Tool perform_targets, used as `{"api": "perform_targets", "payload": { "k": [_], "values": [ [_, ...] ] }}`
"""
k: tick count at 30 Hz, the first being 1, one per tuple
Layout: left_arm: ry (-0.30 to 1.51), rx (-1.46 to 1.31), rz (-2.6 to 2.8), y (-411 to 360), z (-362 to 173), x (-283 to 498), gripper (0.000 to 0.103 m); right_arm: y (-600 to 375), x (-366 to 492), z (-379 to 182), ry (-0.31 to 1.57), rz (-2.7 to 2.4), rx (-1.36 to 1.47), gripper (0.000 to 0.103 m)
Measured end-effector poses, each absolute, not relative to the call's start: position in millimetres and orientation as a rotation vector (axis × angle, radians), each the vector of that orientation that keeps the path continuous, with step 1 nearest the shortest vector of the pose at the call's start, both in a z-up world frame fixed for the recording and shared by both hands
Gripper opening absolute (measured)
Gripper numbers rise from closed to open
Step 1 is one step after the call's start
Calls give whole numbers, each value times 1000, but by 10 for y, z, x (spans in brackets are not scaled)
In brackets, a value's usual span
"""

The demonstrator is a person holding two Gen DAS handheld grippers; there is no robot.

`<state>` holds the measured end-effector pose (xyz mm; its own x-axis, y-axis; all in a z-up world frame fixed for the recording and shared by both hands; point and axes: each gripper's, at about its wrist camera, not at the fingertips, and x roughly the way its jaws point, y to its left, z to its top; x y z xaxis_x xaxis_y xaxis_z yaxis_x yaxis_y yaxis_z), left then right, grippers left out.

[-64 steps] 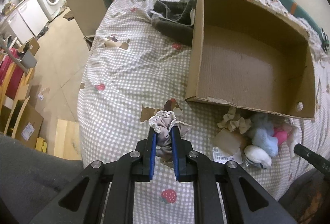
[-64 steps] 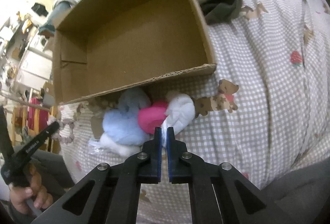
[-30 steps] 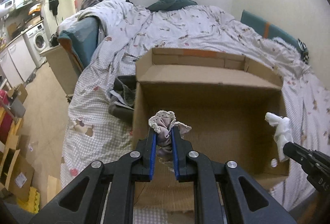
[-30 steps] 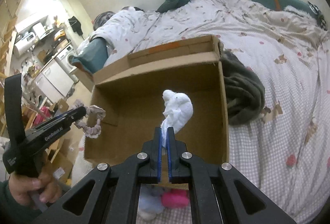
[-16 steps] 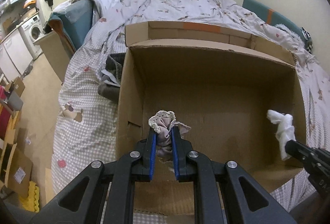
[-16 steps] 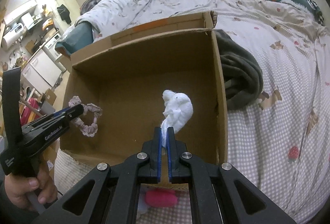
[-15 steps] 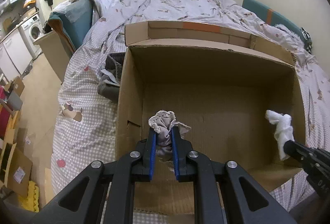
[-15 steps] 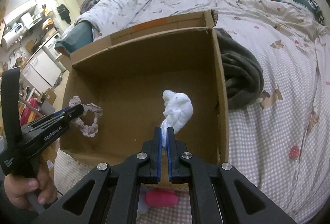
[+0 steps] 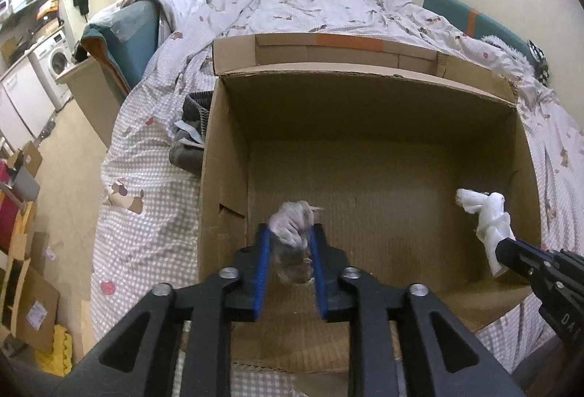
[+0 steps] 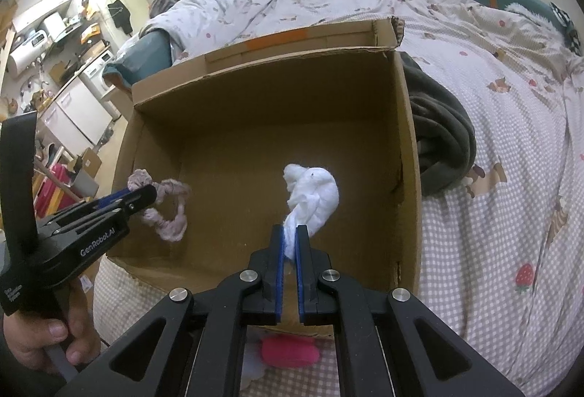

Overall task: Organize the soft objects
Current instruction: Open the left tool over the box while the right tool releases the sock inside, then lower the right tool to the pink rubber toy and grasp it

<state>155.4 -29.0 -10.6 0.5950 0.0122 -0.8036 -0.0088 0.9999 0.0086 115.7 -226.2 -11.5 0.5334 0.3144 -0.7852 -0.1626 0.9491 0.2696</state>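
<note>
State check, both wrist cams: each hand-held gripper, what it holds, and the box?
Left hand-held gripper: open, jaws parted around the scrunchie.
Pink scrunchie: blurred between the parted jaws, over the box interior.
Right hand-held gripper: shut on the white sock.
White sock: bunched, pinched at one end, above the box floor.
Cardboard box: open-topped, nothing resting on its floor.
Pink plush: on the bed, outside the box.
</note>
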Motion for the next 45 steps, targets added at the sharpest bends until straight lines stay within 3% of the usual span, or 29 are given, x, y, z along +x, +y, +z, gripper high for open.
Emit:
{"api": "perform_targets", "payload": {
  "k": [2, 4, 7, 8, 10, 11, 12, 33, 45],
  "values": [
    [929, 3, 5, -292, -100, 1546, 44, -2255, 1165, -119, 972, 270, 159, 7],
    [917, -18, -18, -281, -71, 1533, 56, -2256, 1172, -122, 975, 259, 153, 7],
    [900, -26, -15, -279, -38, 1513, 63, -2268, 1180, -112, 974, 259, 164, 11],
    [900, -23, -13, -283, -35, 1510, 65, -2270, 1179, -105, 972, 257, 165, 20],
    [901, -16, -7, -291, -34, 1510, 65, -2282, 1175, -94, 964, 257, 178, 51],
    [904, -15, -6, -294, -35, 1512, 65, -2289, 1170, -83, 955, 258, 186, 82],
    [908, -14, -7, -300, -39, 1514, 65, -2298, 1156, -62, 935, 259, 195, 89],
    [838, 67, 18, -228, 234, 1148, 65, -2392, 1063, 58, 863, 242, 216, 89],
    [809, 69, 93, -35, 376, 799, 70, -2415, 733, 172, 830, 231, 189, 89]
  ]
}}
